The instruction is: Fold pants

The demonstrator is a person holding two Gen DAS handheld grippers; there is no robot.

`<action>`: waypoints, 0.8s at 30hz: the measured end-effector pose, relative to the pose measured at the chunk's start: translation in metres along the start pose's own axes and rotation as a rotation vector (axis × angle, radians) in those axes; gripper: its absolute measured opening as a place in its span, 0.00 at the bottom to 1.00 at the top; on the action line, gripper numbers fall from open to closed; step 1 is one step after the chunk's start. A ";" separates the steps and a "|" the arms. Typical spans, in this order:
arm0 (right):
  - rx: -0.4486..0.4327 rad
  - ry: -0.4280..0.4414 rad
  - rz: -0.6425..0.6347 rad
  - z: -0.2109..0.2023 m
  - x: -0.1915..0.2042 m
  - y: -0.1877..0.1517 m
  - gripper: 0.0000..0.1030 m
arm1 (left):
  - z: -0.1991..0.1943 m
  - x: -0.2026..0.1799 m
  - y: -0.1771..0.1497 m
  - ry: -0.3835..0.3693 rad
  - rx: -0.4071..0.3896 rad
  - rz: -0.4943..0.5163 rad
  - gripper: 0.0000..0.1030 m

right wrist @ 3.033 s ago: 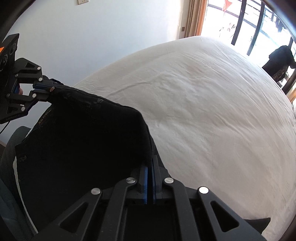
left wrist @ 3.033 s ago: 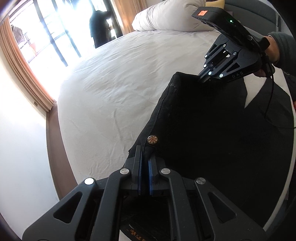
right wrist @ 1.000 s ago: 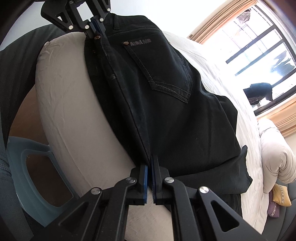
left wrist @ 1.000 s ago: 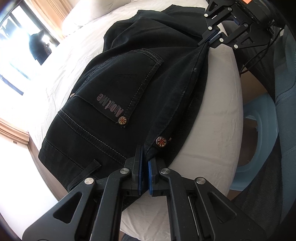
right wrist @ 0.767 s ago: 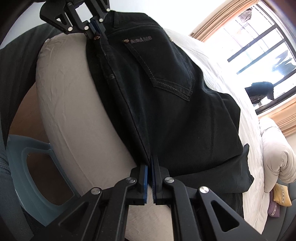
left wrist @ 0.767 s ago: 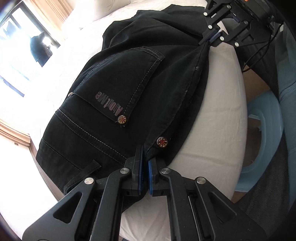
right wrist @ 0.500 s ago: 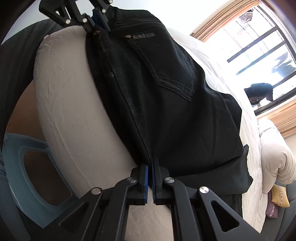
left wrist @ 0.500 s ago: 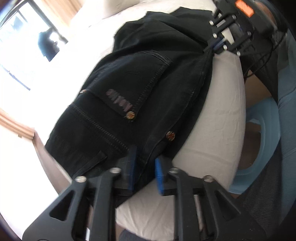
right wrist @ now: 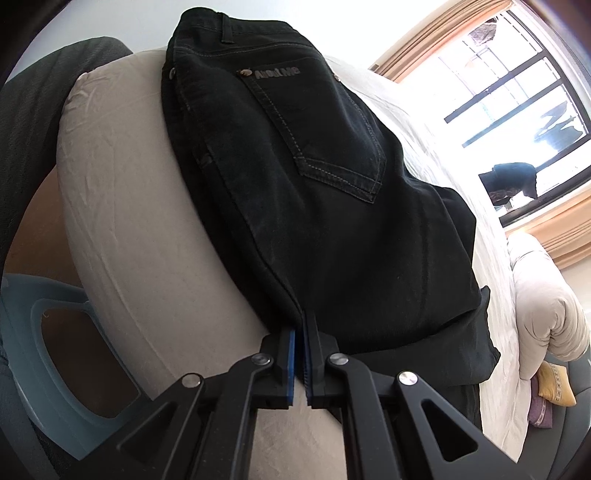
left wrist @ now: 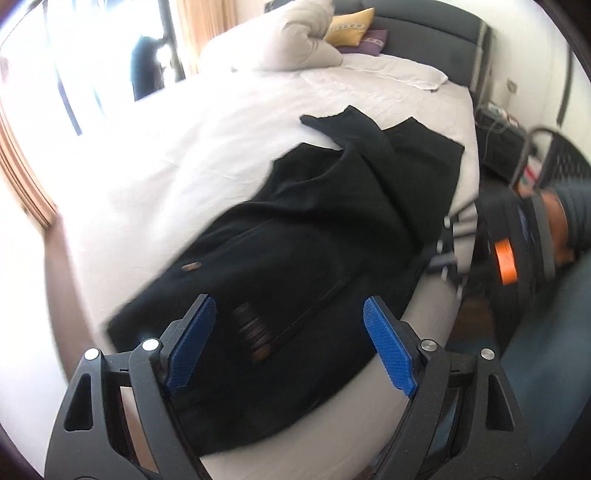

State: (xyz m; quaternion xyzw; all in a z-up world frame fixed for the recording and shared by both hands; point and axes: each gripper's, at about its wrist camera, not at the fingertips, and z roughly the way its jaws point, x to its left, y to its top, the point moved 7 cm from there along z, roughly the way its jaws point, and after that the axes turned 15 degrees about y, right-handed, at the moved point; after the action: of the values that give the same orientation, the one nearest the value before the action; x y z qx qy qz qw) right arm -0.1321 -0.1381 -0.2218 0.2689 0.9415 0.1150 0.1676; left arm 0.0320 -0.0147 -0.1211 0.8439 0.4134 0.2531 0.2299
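Observation:
Black pants (left wrist: 314, 236) lie folded lengthwise on the white bed (left wrist: 207, 155), back pocket up, near the bed's edge. My left gripper (left wrist: 290, 343) is open and empty just above the waistband end. My right gripper (right wrist: 300, 347) is shut on the pants' edge seam (right wrist: 291, 306) at the mattress edge. In the right wrist view the pants (right wrist: 332, 206) run from the waistband at the top to the legs at the right. The right gripper also shows blurred in the left wrist view (left wrist: 448, 254).
A white duvet (left wrist: 295, 40) and yellow and purple cushions (left wrist: 351, 26) are at the bed's head. A pale blue plastic chair (right wrist: 48, 354) stands beside the mattress edge. Windows with curtains (right wrist: 517, 74) are beyond the bed. Cables and a dark stand (left wrist: 498, 125) stand by the bedside.
My left gripper has opened, let go of the waistband and pulled back above it. The right gripper has kept its hold on the seam.

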 end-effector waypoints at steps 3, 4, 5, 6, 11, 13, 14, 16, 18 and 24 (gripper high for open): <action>-0.018 -0.003 0.025 -0.004 -0.003 -0.001 0.15 | 0.037 -0.026 0.019 -0.048 0.036 -0.052 0.77; -0.031 -0.008 0.040 -0.007 -0.005 -0.002 0.20 | 0.050 -0.033 0.026 -0.060 0.058 -0.079 0.74; -0.043 -0.010 0.053 -0.010 -0.008 -0.003 0.32 | 0.060 -0.038 0.031 -0.072 0.077 -0.101 0.71; -0.057 -0.015 0.070 -0.014 -0.011 -0.005 0.47 | 0.069 -0.044 0.035 -0.078 0.092 -0.121 0.65; -0.152 0.054 0.220 -0.040 -0.030 -0.018 0.62 | 0.112 -0.075 0.033 -0.045 0.190 -0.084 0.61; -0.183 0.080 0.299 -0.049 -0.044 -0.023 0.62 | 0.128 -0.080 0.021 -0.037 0.216 -0.086 0.61; -0.201 0.091 0.346 -0.054 -0.054 -0.026 0.62 | 0.129 -0.081 0.019 -0.032 0.196 -0.087 0.61; -0.251 0.103 0.473 -0.065 -0.085 -0.034 0.62 | 0.129 -0.082 0.022 -0.030 0.201 -0.090 0.61; -0.294 0.108 0.607 -0.073 -0.121 -0.043 0.62 | 0.124 -0.080 0.031 -0.029 0.205 -0.095 0.58; -0.383 0.082 0.873 -0.084 -0.230 -0.057 0.66 | 0.119 -0.080 0.084 -0.066 0.116 -0.137 0.57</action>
State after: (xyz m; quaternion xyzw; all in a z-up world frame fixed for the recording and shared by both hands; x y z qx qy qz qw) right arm -0.0070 -0.3211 -0.1042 0.5988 0.7081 0.3567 0.1131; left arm 0.1113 -0.1476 -0.1809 0.8334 0.4763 0.1845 0.2110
